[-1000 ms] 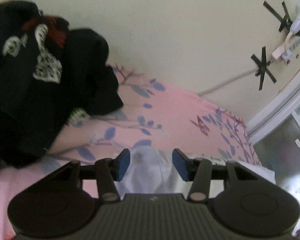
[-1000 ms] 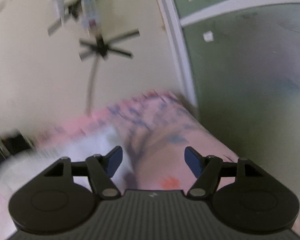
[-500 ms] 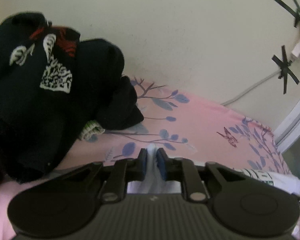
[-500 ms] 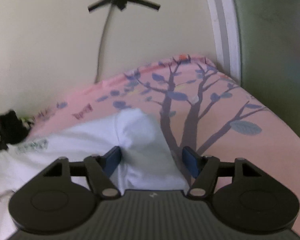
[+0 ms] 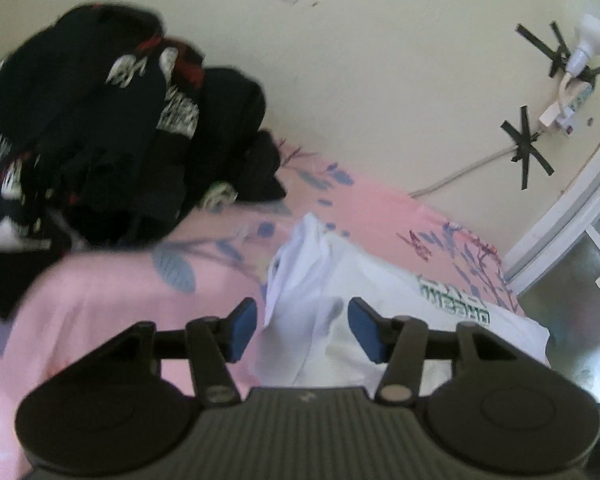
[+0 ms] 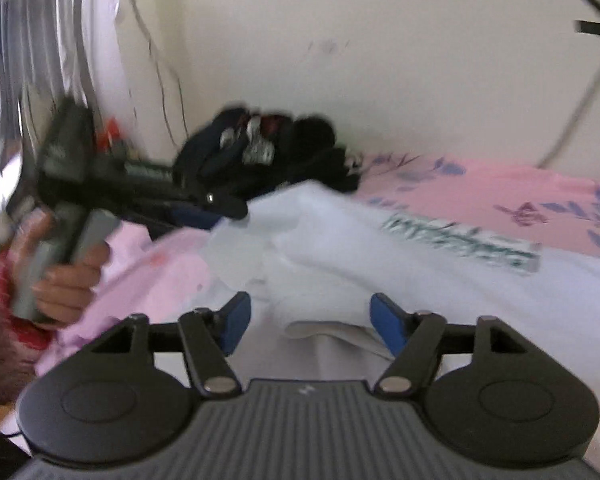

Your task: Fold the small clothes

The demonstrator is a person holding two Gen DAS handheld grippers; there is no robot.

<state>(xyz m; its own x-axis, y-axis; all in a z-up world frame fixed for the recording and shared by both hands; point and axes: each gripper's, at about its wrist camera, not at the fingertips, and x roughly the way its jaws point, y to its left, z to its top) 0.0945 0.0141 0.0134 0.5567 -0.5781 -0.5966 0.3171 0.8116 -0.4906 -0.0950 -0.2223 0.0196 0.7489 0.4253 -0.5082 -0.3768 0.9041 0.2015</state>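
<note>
A white shirt [image 5: 340, 276] with green lettering lies on the pink floral bed sheet [image 5: 99, 292], its left sleeve folded over. It also shows in the right wrist view [image 6: 400, 248]. My left gripper [image 5: 303, 330] is open and empty over the shirt's left edge. In the right wrist view the left gripper [image 6: 219, 208] is blurred at the shirt's far corner. My right gripper [image 6: 311, 322] is open and empty just above the shirt's near part.
A pile of black printed clothes [image 5: 111, 140] sits at the back left against the cream wall, also in the right wrist view [image 6: 275, 152]. A power strip [image 5: 568, 100] and taped cable hang on the wall. A window frame [image 5: 560, 232] stands at right.
My left gripper was shut on the white cloth half a second ago and has opened and pulled back. My right gripper swung left and now faces the clothes pile.
</note>
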